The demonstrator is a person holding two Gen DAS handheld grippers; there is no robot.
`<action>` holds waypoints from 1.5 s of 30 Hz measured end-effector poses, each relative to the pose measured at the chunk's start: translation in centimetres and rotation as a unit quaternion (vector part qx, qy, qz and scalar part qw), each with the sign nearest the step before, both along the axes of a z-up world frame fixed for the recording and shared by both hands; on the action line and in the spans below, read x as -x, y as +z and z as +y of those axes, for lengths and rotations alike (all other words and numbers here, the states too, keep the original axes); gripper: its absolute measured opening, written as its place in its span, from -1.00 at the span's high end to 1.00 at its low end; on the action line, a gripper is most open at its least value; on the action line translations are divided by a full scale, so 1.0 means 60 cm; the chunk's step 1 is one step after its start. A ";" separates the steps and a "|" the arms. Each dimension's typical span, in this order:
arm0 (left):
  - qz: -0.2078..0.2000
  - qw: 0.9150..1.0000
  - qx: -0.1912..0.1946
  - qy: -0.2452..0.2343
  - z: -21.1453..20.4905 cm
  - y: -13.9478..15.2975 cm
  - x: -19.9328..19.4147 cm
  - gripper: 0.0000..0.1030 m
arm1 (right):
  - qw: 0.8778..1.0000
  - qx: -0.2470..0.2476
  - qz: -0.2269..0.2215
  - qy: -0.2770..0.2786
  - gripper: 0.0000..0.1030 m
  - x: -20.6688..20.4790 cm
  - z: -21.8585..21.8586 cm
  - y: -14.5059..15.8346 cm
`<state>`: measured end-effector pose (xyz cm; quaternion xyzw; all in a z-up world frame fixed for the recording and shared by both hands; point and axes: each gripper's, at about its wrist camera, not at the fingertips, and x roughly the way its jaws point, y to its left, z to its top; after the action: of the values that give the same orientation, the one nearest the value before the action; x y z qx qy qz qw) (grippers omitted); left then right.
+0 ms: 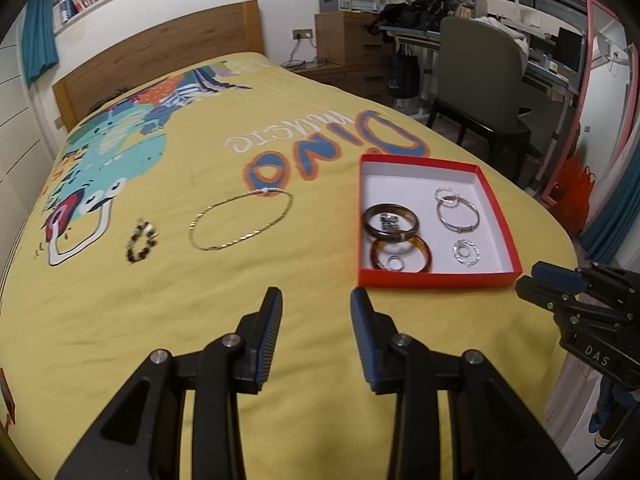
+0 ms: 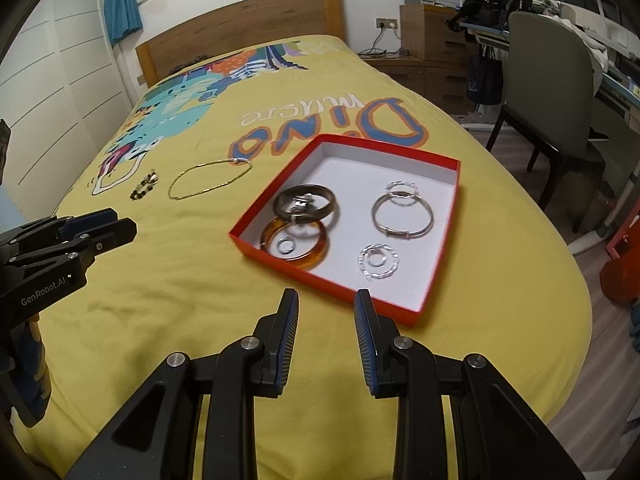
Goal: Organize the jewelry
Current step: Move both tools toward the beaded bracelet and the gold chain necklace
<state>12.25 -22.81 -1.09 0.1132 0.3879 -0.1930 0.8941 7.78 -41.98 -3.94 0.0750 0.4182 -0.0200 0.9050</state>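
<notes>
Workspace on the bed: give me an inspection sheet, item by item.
Surface: yellow dinosaur bedspread, lightly wrinkled.
Job's things: red box holding a dark bangle, an amber bangle, a silver bangle and small silver rings; gold chain necklace and beaded bracelet lie outside on the bedspread.
Clutter: nothing seen on the bed.
Grippers: left gripper open, empty; right gripper open, empty.
Cables: plug lead at the wall socket.
Surroundings: headboard, bookshelf, chair, desk, printer.
</notes>
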 end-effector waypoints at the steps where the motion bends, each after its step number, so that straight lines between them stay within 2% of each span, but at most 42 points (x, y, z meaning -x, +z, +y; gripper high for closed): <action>1: -0.002 1.000 0.001 0.004 0.010 0.003 0.003 0.34 | 1.000 0.000 -0.001 0.002 0.44 0.002 0.006 0.002; 14: -0.016 0.999 0.004 0.041 0.094 0.022 0.029 0.33 | 0.999 -0.012 -0.005 0.030 0.43 0.020 0.086 0.017; 21: -0.025 0.998 0.004 0.053 0.119 0.028 0.041 0.21 | 0.999 -0.014 -0.011 0.049 0.40 0.026 0.121 0.029; 32: -0.031 0.997 -0.001 0.068 0.141 0.026 0.042 0.19 | 0.997 -0.015 -0.018 0.072 0.35 0.020 0.153 0.040; 37: -0.014 0.997 0.006 0.073 0.161 0.011 0.039 0.19 | 0.997 -0.021 -0.016 0.079 0.35 0.015 0.159 0.038; 45: 0.032 0.992 -0.013 0.117 0.226 -0.038 0.019 0.19 | 0.994 -0.043 -0.011 0.097 0.32 -0.011 0.179 0.026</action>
<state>11.08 -9.24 -3.37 0.0726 0.4295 -0.0850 0.8961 8.43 -31.24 -2.38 0.0733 0.4144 0.0865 0.9030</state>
